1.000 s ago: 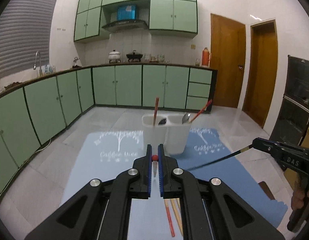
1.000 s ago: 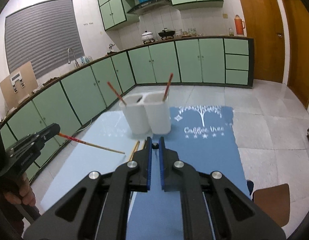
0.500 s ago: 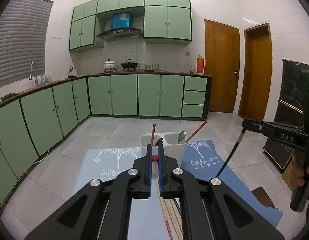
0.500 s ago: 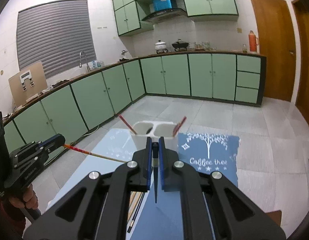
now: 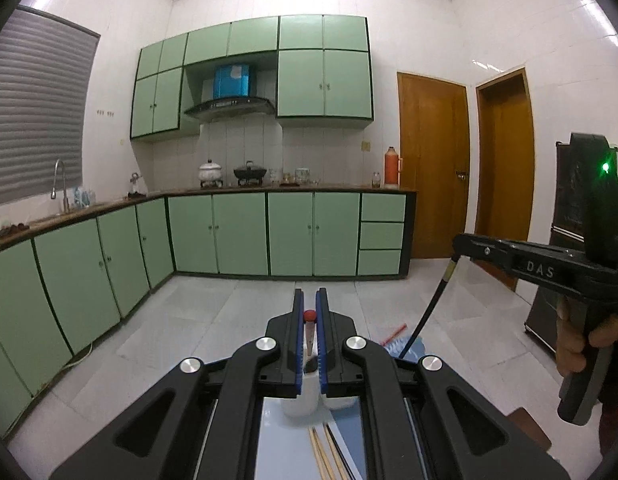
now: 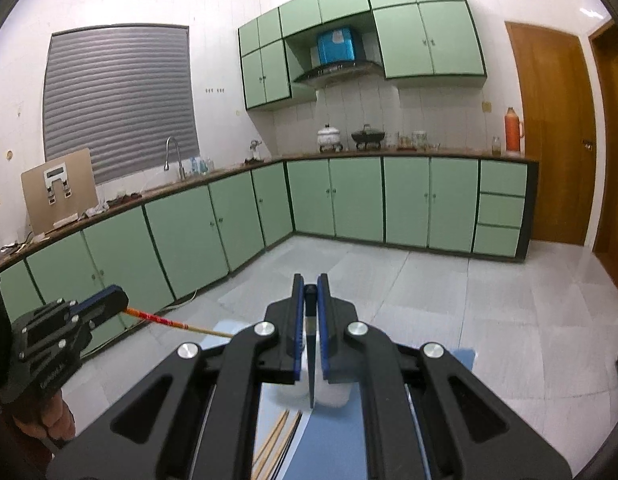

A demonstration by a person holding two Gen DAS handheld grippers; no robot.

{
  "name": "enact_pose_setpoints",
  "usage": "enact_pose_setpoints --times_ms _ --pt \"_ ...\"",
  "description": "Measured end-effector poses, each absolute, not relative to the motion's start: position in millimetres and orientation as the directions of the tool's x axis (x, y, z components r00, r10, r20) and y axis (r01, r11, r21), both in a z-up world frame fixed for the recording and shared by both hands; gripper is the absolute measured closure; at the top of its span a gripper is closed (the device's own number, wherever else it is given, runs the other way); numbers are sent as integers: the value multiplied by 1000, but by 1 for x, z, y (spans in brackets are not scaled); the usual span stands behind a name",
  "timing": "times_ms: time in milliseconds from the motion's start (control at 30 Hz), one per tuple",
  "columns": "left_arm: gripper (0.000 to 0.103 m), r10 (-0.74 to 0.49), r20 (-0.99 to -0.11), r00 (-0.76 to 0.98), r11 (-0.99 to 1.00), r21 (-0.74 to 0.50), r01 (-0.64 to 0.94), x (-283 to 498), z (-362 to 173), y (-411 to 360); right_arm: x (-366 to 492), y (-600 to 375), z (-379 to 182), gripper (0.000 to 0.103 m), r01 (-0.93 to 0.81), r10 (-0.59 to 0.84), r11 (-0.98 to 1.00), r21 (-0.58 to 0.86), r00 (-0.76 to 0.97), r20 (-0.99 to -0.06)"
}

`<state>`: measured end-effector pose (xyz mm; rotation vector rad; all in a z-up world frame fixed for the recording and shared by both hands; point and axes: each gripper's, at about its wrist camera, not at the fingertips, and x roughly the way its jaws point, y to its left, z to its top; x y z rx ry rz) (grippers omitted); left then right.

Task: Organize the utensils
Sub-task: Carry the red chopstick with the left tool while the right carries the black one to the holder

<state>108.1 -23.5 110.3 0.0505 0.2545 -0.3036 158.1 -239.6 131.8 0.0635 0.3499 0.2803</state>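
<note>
Gripping one chopstick in each gripper, above the holder (image 5: 297, 404).
Left fingers (image 5: 298, 340) clamp a red-tipped chopstick (image 5: 309, 316); right fingers (image 6: 296, 328) clamp a black chopstick (image 6: 311, 360).

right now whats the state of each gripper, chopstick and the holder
left gripper: shut on a red-tipped chopstick, held off the table
right gripper: shut on a black chopstick, hanging point down
white holder: upright on the blue mat, mostly hidden by the fingers
loose chopsticks: lying flat on the mat near the holder
</note>
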Motion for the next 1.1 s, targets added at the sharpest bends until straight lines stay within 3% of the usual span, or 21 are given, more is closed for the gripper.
enact_pose_setpoints --times_ms 300,733,900,1100 --pt "97 -303 -326 895 947 1 321 171 114 -29 222 -243 140 97 -215 231 973 84 925 -303" --pt "97 -296 -419 858 945 -1 326 230 86 -42 286 -241 76 97 -190 224 974 122 887 -405" --pt "97 -362 -402 841 927 -59 371 213 94 -39 290 -237 63 97 -199 248 968 152 851 -462" --pt "97 -325 -362 874 936 12 353 203 108 -38 286 -227 65 97 -196 229 973 118 853 -470"
